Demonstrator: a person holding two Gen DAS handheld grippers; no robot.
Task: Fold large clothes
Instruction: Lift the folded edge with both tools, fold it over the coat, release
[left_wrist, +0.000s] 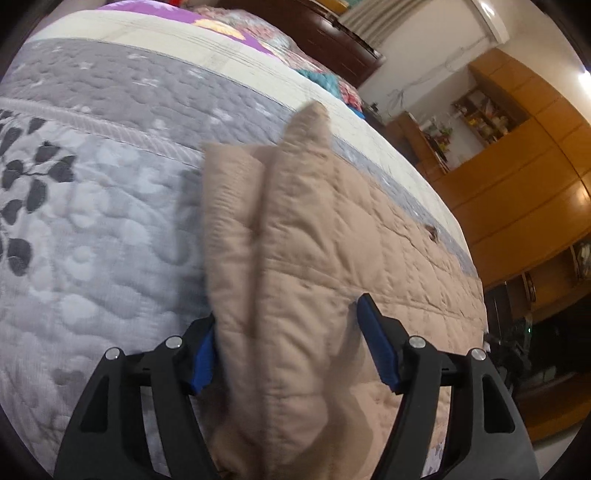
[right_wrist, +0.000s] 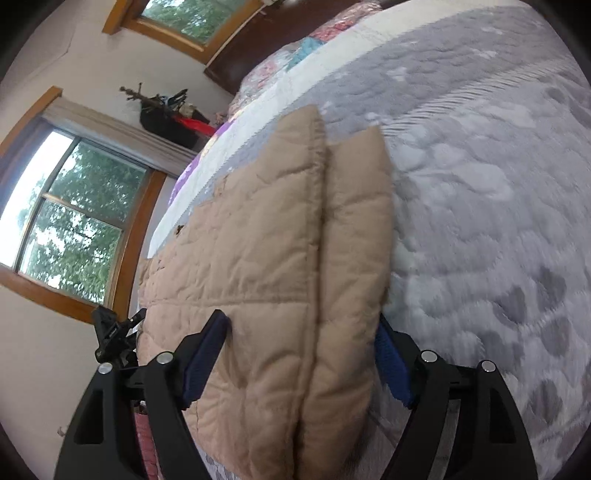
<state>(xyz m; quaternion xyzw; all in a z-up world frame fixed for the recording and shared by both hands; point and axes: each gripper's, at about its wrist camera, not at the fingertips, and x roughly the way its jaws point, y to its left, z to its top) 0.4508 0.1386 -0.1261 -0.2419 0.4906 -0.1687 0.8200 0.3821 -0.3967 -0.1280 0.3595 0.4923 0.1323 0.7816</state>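
Left wrist view: the left gripper (left_wrist: 286, 341) sits at the lower centre of the frame, its jaws spread around a doubled edge of the tan quilt (left_wrist: 295, 236); the pad at lower left lies against the fabric, the pad at lower right stands clear of it, so nothing is clamped; the quilt runs from the bottom centre to the middle and right of the frame, laid on the grey bedspread (left_wrist: 92, 221); wooden cupboards (left_wrist: 517, 192) fill the right edge.

Right wrist view: the right gripper (right_wrist: 303, 354), lower centre, likewise stands wide, both pads beside the folded edge, neither visibly pressing; the quilt fills the centre, the bedspread (right_wrist: 480, 184) the right half, a window (right_wrist: 74, 221) the left.

Step in hand, as judged: a fold has been laid and its doubled edge is being let go. The next move calls for drawing both grippers back without dragging the layers, then taking a fresh edge for the following fold.
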